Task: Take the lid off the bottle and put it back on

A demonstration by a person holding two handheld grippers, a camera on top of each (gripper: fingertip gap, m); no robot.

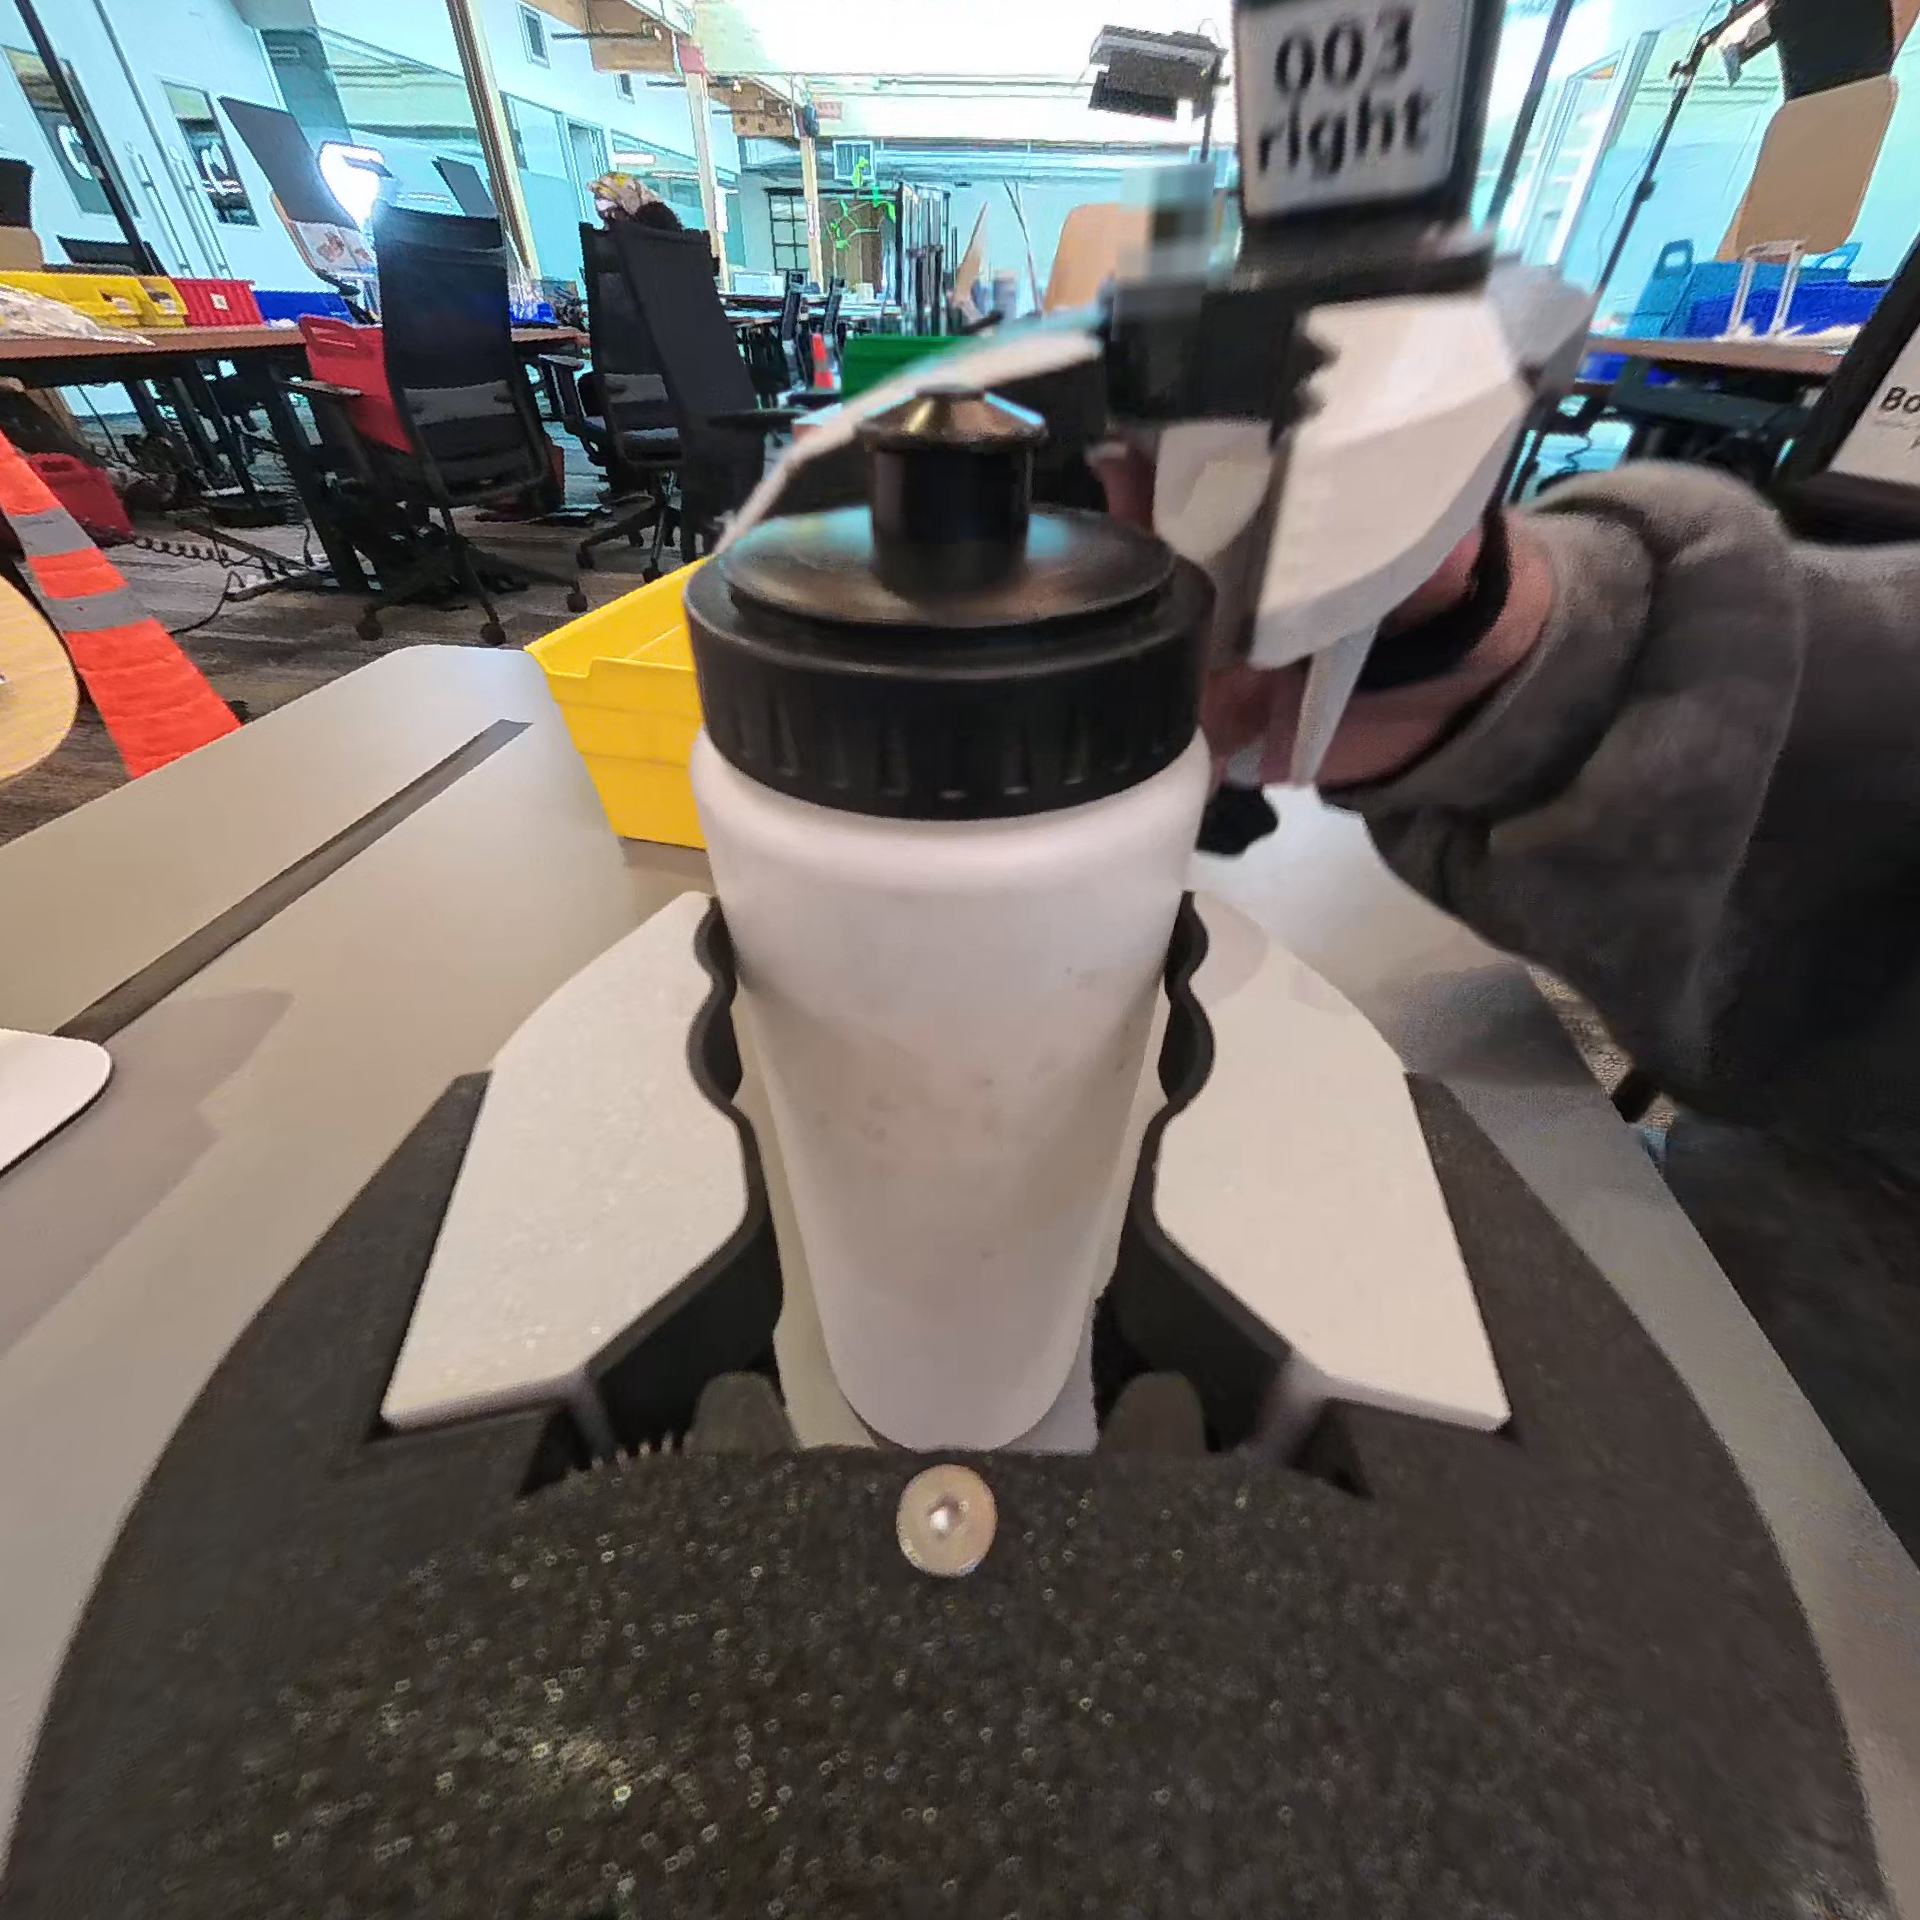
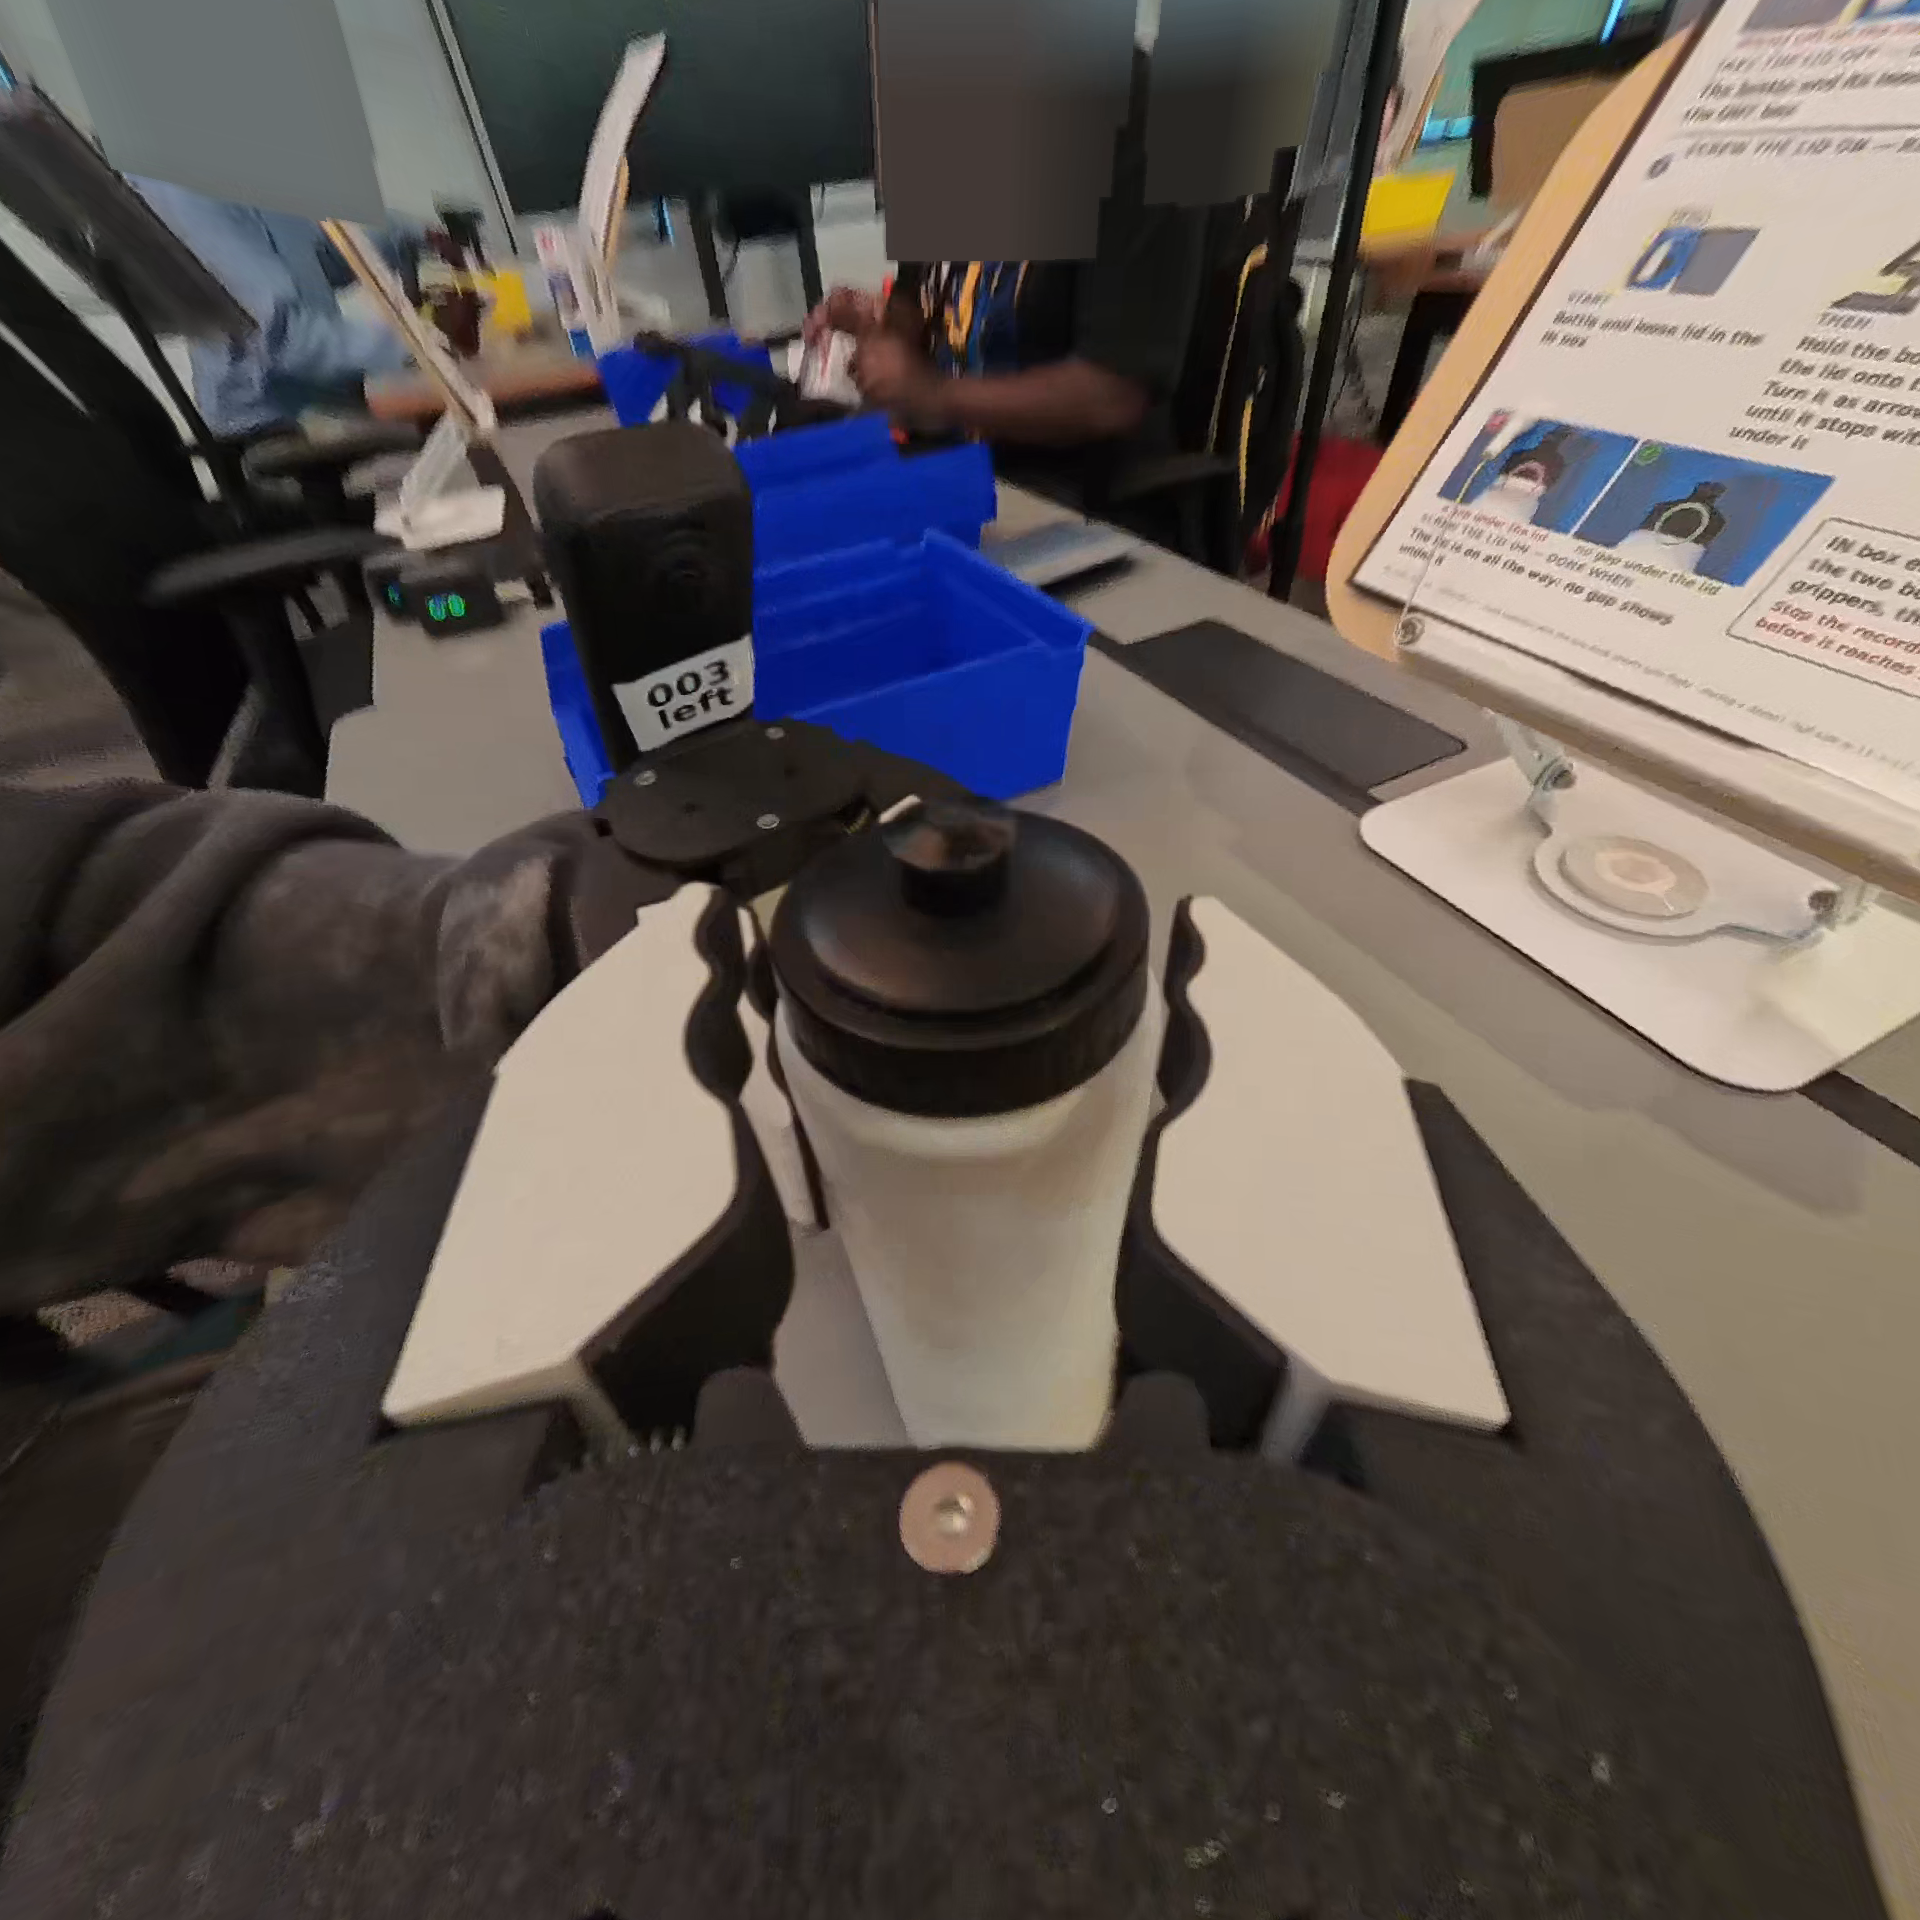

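White squeeze bottle (image 1: 961, 1091) standing upright on the grey table (image 1: 312, 883), black lid (image 1: 948, 696) sitting on its neck, left gripper (image 1: 951, 1039) fingers clamping the body, right gripper (image 2: 951, 1060) fingers sitting narrowly around the lid, contact unclear, yellow bin (image 1: 623, 717) behind, blue bins (image 2: 914, 644) beyond.

The bottle (image 1: 951, 1091) is plain white with a black, ridged lid (image 1: 951, 707). The tabletop (image 1: 343, 883) is grey. A yellow bin (image 1: 623, 717) stands behind the bottle, blue bins (image 2: 914, 644) farther off, and an orange cone (image 1: 114, 634) carries grey bands.
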